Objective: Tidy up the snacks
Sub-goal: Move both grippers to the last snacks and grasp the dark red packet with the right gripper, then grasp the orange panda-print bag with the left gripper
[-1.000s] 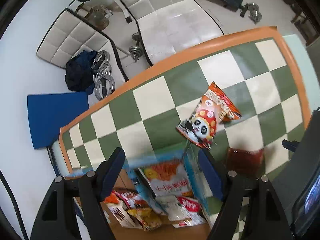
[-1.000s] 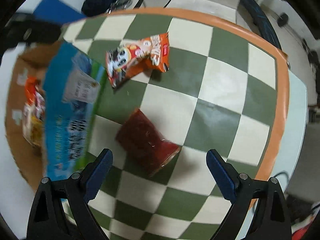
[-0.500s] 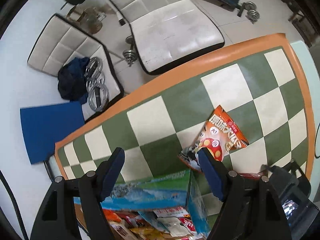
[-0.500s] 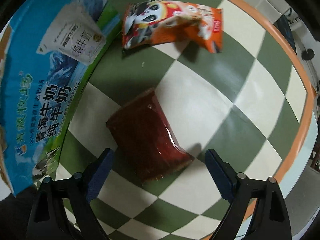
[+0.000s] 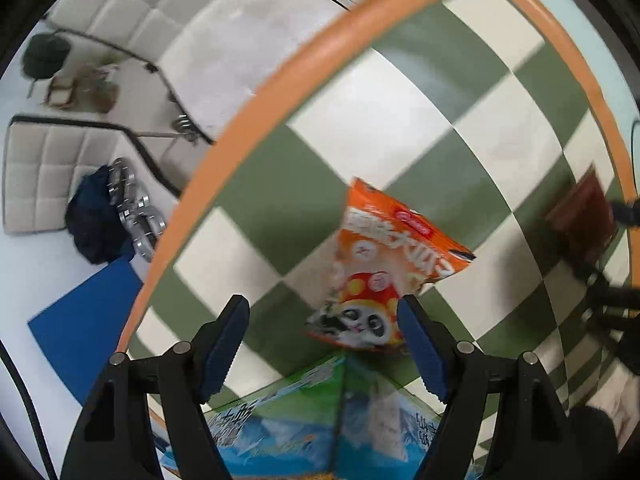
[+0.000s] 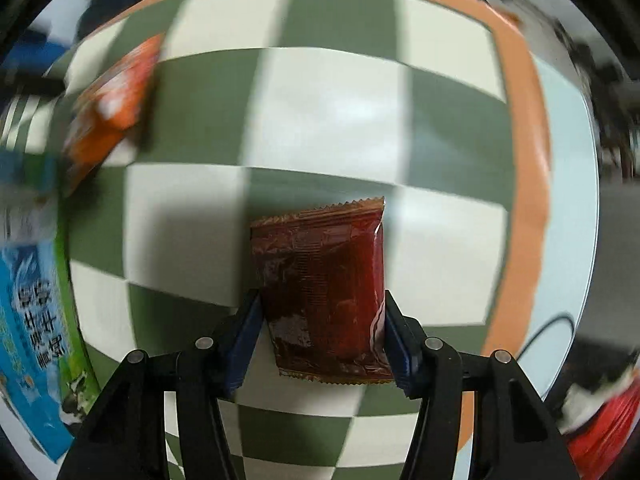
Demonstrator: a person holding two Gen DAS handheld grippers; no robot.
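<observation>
An orange panda snack bag [image 5: 384, 276] lies on the checked tablecloth [image 5: 360, 120], just ahead of my left gripper [image 5: 324, 348], which is open and empty with the bag's lower end near its right finger. My right gripper [image 6: 320, 332] is shut on a dark red snack packet [image 6: 324, 292], squeezing its sides between both blue pads. The orange bag shows blurred at the left of the right wrist view [image 6: 108, 104]. The red packet appears at the far right of the left wrist view [image 5: 580, 220].
A blue and green milk carton box [image 5: 320, 420] holding snacks stands right below my left gripper and at the left of the right wrist view [image 6: 36, 320]. The table's orange border [image 6: 520, 160] runs on the right. Padded benches and weights [image 5: 132, 216] lie on the floor.
My right gripper has come down over the red packet and closed on its sides. My left gripper has moved forward past the box toward the orange panda bag.
</observation>
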